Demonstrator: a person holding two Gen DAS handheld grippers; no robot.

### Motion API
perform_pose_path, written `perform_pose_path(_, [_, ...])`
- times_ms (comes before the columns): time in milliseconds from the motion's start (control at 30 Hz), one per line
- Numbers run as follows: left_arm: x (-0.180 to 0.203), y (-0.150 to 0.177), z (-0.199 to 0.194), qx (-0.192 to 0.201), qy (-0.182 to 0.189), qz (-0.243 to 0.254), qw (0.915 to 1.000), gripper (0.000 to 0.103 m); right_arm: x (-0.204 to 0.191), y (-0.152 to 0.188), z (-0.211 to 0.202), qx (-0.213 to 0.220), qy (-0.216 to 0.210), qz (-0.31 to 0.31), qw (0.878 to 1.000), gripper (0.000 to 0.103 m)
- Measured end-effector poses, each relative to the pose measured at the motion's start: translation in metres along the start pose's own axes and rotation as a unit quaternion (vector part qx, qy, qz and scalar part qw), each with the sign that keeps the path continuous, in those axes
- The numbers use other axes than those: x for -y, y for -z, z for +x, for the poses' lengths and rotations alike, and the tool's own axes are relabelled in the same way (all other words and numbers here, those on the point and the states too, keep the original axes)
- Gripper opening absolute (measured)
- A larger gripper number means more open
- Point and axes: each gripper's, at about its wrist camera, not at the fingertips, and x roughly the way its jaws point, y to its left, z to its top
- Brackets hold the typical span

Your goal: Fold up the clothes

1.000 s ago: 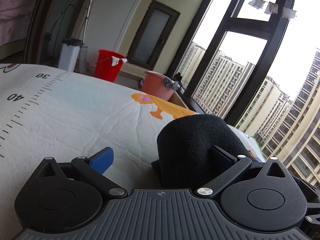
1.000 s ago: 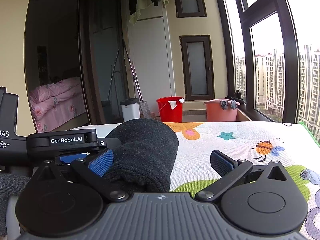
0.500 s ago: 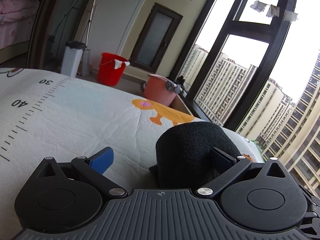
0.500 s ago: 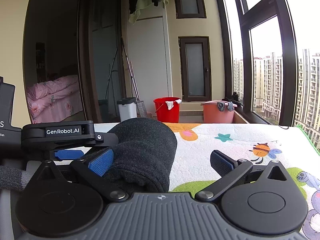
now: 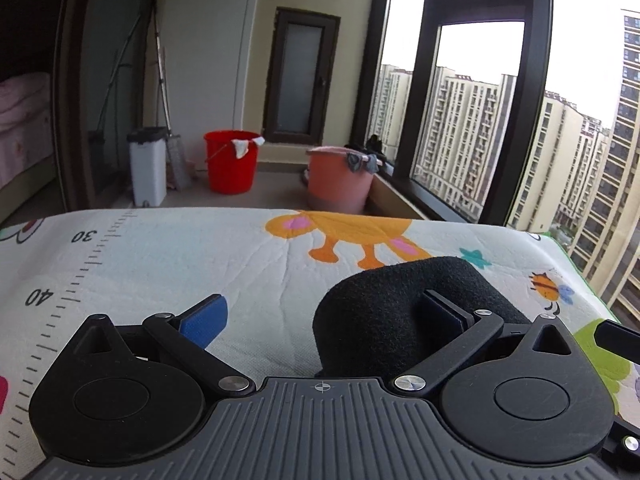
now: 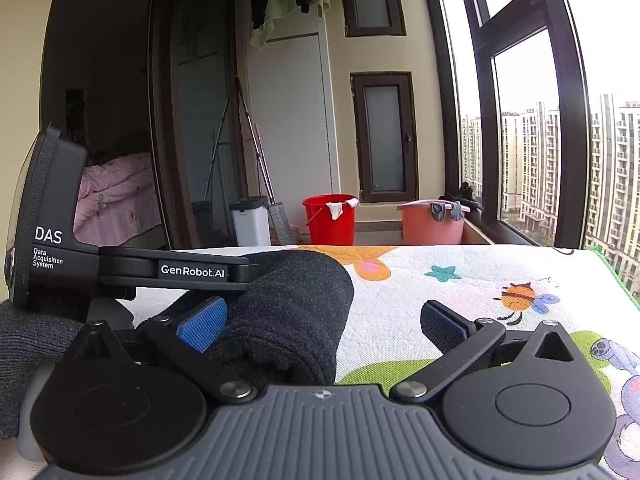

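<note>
fingers (image 5: 204, 314) of both grippers wide apart, each touching the rolled dark garment (image 5: 384, 312) on the mat (image 5: 160, 264)

The printed mat (image 5: 160, 264) carries a ruler scale along its left part, and the numbers "30" (image 5: 85, 236) and "40" (image 5: 39, 297) stand beside the tick marks; they appear turned sideways in the left wrist view. In the right wrist view, the left gripper (image 6: 132, 272) shows white letters on its black body: "DAS" with "Data Acquisition System" in smaller lines below it, and "GenRobot.AI" (image 6: 193, 271) on its flat arm. No other text can be read.
</note>
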Motion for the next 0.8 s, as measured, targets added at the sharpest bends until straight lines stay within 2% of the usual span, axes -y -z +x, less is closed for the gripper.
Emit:
perform_pose_path(133, [0.000,-0.004,-0.021,0.017,-0.008,-0.004,0.9998,0.103,-0.002,0.002,-0.002,0.003,0.000,-0.002,1.000,0.103])
perform_pose_path(200, [-0.004,-0.001,-0.039,0.019,0.009,-0.020,0.9996,0.103,-0.001,0.001,-0.001,0.003,-0.001,0.002,1.000,0.103])
perform_pose_path(267, [-0.007,0.008,-0.055,0.011,0.041,-0.029,0.9987,0.103,0.000,0.001,-0.001,0.003,-0.001,0.005,1.000,0.103])
perform_pose_path(333, [-0.007,0.017,-0.061,0.001,0.043,-0.020,0.9989,0.103,-0.001,0.001,-0.001,0.003,-0.001,0.004,1.000,0.103])
perform_pose_path(433, [-0.018,0.021,-0.055,-0.009,0.028,-0.040,0.9988,0.103,-0.007,0.001,-0.001,0.002,0.003,-0.011,1.000,0.103])
perform_pose_path(600, [-0.018,0.023,-0.049,0.001,0.014,-0.023,0.9996,0.103,-0.007,0.001,0.000,-0.002,0.002,-0.014,1.000,0.103])
perform_pose_path(800, [-0.027,0.028,-0.050,0.003,0.027,-0.049,0.9985,0.103,-0.009,0.001,-0.001,-0.004,-0.004,-0.020,1.000,0.103])
